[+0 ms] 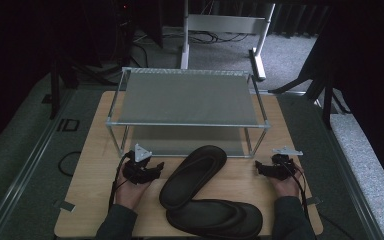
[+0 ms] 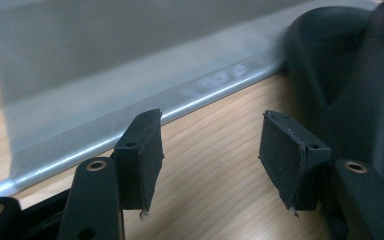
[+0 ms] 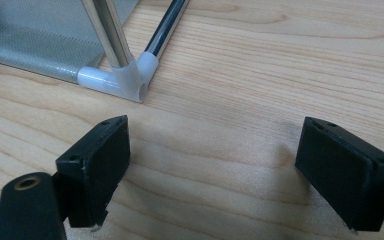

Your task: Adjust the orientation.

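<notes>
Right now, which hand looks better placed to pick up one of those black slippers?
Probably the left. The left claw sits right beside the upper slipper, which shows close by its open jaws in the left gripper view. The right claw is open too, but faces bare table near the rack's corner.

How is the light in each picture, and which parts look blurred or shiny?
High view: dim, with dark surroundings; the black slippers show little detail. Left gripper view: brighter, the slipper and rack edge soft, a pale glare on that edge. Right gripper view: even light, the wood table sharp, a shiny rack pole.
</notes>
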Demonstrator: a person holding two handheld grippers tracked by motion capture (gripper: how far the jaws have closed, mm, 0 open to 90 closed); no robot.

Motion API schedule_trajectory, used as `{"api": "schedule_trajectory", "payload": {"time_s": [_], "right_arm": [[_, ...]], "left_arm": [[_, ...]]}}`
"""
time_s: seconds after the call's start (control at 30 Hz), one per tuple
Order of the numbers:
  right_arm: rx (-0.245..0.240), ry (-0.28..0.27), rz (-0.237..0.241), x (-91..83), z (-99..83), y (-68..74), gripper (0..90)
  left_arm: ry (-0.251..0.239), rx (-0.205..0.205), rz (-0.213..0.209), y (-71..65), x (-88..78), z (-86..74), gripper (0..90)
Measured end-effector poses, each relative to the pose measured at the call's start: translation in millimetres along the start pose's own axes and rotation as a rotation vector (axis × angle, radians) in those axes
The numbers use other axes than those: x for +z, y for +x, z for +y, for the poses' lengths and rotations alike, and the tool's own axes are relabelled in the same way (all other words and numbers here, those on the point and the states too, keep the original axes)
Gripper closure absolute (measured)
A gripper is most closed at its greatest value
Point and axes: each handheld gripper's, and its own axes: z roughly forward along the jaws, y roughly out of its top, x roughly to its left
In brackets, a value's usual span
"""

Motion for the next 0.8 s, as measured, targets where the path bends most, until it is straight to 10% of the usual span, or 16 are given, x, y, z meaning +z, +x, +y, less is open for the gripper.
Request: {"api": "schedule_trajectory", "payload": {"time_s": [0.8], "right_arm": [[0.001,0.000,0.000,0.1,0.0,0.0,14.1]], "left_arm": [[-0.023,0.103,-0.146,-38.8,5.3,34.2,49.0]]}}
